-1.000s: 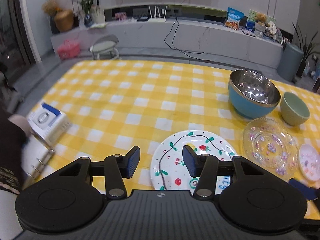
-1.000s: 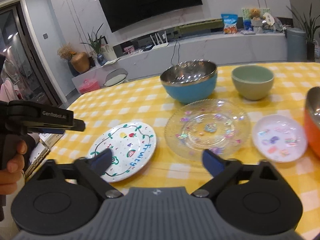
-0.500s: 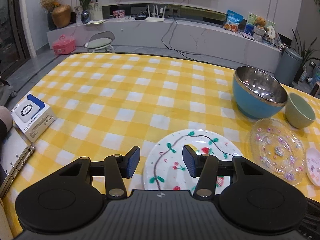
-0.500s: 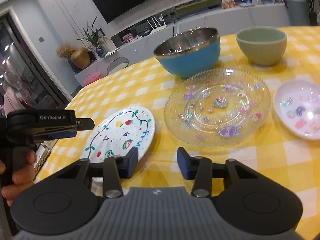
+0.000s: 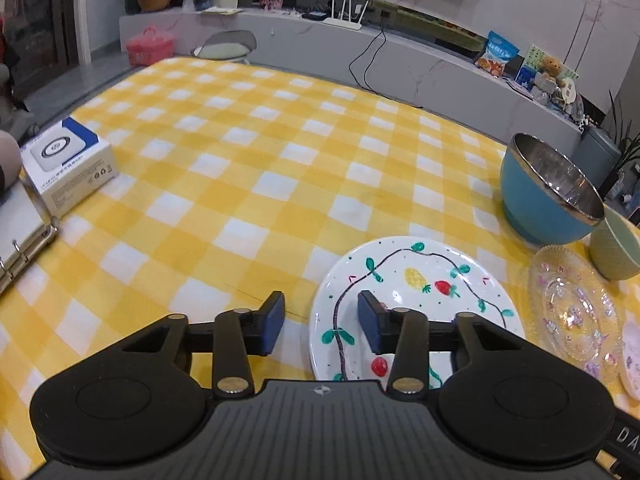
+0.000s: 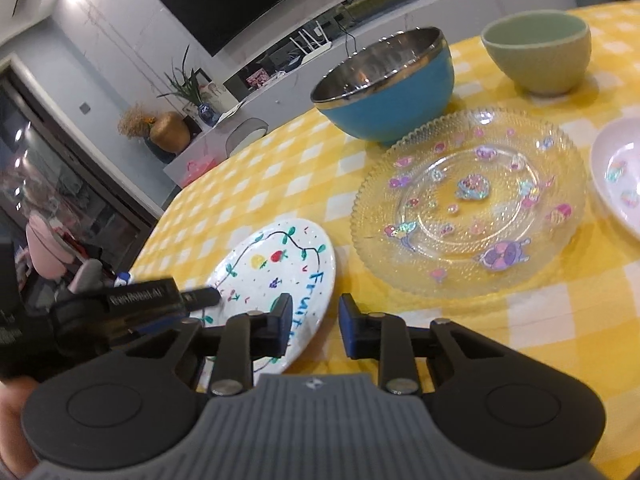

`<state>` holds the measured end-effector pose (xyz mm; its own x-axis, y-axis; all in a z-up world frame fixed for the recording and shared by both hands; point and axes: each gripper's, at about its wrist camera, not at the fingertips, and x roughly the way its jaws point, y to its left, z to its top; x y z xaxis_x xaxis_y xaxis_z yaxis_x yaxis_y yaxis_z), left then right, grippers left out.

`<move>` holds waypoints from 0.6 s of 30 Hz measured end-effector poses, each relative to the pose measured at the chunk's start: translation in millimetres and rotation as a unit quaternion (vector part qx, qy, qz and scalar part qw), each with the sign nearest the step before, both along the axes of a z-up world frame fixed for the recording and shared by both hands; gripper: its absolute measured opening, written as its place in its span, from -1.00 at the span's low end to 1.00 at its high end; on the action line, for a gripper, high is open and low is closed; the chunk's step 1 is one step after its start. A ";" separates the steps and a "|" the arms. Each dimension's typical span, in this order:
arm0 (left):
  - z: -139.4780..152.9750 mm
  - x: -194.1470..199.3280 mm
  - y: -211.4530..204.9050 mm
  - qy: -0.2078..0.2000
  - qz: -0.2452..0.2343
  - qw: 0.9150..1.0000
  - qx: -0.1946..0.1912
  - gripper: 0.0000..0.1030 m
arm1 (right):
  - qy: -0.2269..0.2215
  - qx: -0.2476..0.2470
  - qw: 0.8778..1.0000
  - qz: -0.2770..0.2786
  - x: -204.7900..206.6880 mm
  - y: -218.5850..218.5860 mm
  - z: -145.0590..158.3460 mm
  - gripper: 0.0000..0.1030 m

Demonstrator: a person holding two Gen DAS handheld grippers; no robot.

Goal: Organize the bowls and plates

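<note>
we hold both tools low over a bench [image 5: 248, 168] in a yellow-and-white check cloth. the left tool [image 5: 321, 323] has its jaws spread with nothing between them, straddling the near left rim of the painted fruit plate [image 5: 424, 284], which lies flat on the cloth at the bench's near edge. the right tool [image 6: 315, 326] also has its jaws apart and bare, one pad over that plate's right rim [image 6: 276, 264], beside the blue lettering. just to the plate's right sits the clear glass plate [image 6: 472, 200] with stickers, and a small pink dish [image 6: 618, 172] lies beyond it at the frame edge. behind them stand the blue steel-lined bowl [image 6: 384, 84] and the pale green bowl [image 6: 538, 52], close together, both upright. at the far left of the bench we see a white box [image 5: 70, 164] and an open ring binder [image 5: 22, 236].
</note>
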<state>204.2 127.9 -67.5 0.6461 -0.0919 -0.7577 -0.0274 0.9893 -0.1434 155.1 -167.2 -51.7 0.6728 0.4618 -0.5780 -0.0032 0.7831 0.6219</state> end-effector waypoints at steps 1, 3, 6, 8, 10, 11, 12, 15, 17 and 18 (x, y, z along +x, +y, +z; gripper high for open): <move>0.0 -1.1 -0.3 -0.001 -0.001 1.000 -0.003 -0.22 | 0.001 0.004 1.000 -0.002 0.2 -0.5 -0.9 -0.58; 0.1 -3.0 -1.4 -0.003 -0.005 1.000 -0.008 -0.40 | 0.008 0.016 1.000 -0.008 1.2 -3.2 -2.9 -0.66; 1.0 -4.4 -5.6 -0.005 -0.010 1.000 0.000 -0.45 | 0.025 0.051 0.998 -0.020 5.6 -9.0 -8.8 -0.72; 1.6 -4.9 -7.2 -0.005 -0.009 1.000 0.005 -0.48 | 0.030 0.063 0.997 -0.026 6.8 -10.5 -10.1 -0.73; 2.7 -4.6 -6.2 -0.003 -0.004 1.000 0.005 -0.56 | 0.036 0.058 0.997 -0.029 7.8 -10.3 -9.8 -0.89; 3.3 -4.8 -4.8 -0.002 0.001 1.000 0.001 -0.58 | 0.038 0.058 0.997 -0.028 8.1 -10.8 -9.4 -0.89; 3.9 -4.8 -3.2 0.001 0.004 1.000 -0.005 -0.61 | 0.041 0.061 0.997 -0.028 9.2 -12.0 -9.3 -0.90; 7.0 -6.5 -0.9 0.007 0.007 1.000 -0.013 -0.69 | 0.050 0.061 0.996 -0.030 7.4 -13.9 -6.3 -0.90; 9.5 -9.0 -3.1 0.011 0.005 1.000 -0.005 -0.70 | 0.047 0.063 0.996 -0.031 2.8 -15.0 -1.5 -0.90; 11.0 -10.9 -4.3 0.013 0.005 1.000 -0.002 -0.73 | 0.045 0.064 0.997 -0.029 1.7 -15.3 0.1 -0.90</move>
